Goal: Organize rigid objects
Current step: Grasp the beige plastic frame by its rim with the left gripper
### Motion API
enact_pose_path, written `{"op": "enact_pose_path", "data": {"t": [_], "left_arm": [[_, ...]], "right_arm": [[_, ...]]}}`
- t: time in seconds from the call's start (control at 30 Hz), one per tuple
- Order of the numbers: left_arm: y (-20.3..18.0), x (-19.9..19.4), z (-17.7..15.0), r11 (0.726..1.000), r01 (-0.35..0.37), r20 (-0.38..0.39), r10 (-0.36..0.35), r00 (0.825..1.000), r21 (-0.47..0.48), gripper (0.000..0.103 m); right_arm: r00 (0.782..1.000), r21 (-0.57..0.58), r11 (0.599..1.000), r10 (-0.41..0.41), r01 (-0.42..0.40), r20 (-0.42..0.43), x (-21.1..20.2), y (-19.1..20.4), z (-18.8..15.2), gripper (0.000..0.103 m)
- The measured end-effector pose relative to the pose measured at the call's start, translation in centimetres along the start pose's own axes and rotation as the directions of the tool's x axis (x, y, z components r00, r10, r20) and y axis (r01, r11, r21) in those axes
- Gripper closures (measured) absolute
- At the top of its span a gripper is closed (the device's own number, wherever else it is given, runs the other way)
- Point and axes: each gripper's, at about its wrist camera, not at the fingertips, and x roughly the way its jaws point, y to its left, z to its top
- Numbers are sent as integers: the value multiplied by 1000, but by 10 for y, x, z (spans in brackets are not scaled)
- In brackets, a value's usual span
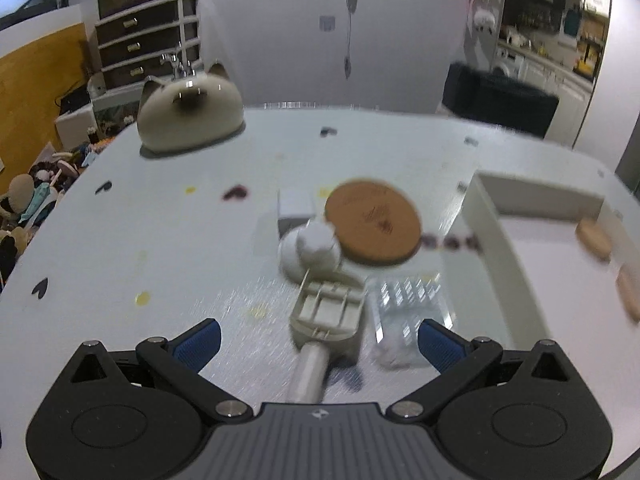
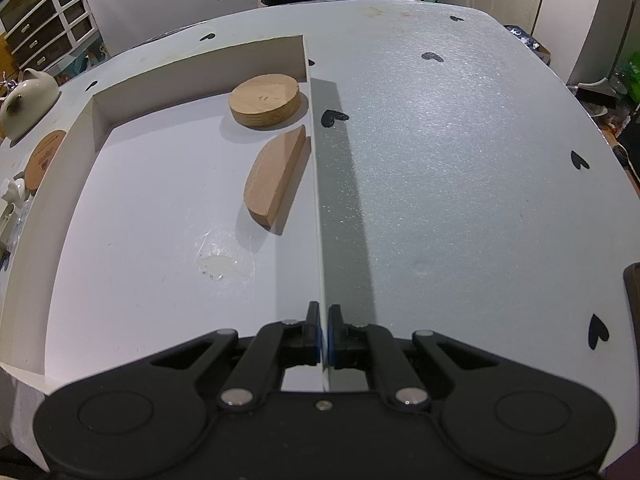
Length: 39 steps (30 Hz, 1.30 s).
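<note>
My left gripper (image 1: pixel 318 338) is open above a beige plastic tool with a metal handle (image 1: pixel 326 314) that lies between its fingers. Beyond it lie a white round piece (image 1: pixel 310 250), a cork coaster (image 1: pixel 373 227), a small white box (image 1: pixel 295 208) and a clear blister pack (image 1: pixel 408 306). My right gripper (image 2: pixel 324 330) is shut on the right wall of the white tray (image 2: pixel 318 200). In the tray lie a round wooden disc (image 2: pixel 265 100) and a half-round wooden block (image 2: pixel 274 178). The tray also shows at the right in the left wrist view (image 1: pixel 486 216).
A cat-shaped ceramic dispenser (image 1: pixel 190 114) stands at the table's far left and shows in the right wrist view (image 2: pixel 26 100). The grey table (image 2: pixel 460 140) carries black heart marks. A drawer unit (image 1: pixel 148 44) and a dark chair (image 1: pixel 500 98) stand beyond the table.
</note>
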Motion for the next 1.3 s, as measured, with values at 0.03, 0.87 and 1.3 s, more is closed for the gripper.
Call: {"op": "enact_pose_path", "data": {"t": [0.03,0.87,1.3], "left_arm": [[1,2,-3,1000,-4,-12,4,1000,12,0],[-9,52,5,991,31,-78,-21,997,129,55],[-8,23,-7,1000,18,-50,-18,999,8,55]], "right_arm": [[1000,1,1000,0,0,0,0,0,0,99],[1000,30,999,-15,15,1,-1,1,0,98],[1000,19,1000,-12,12,-6,-1,1,0,99]]}}
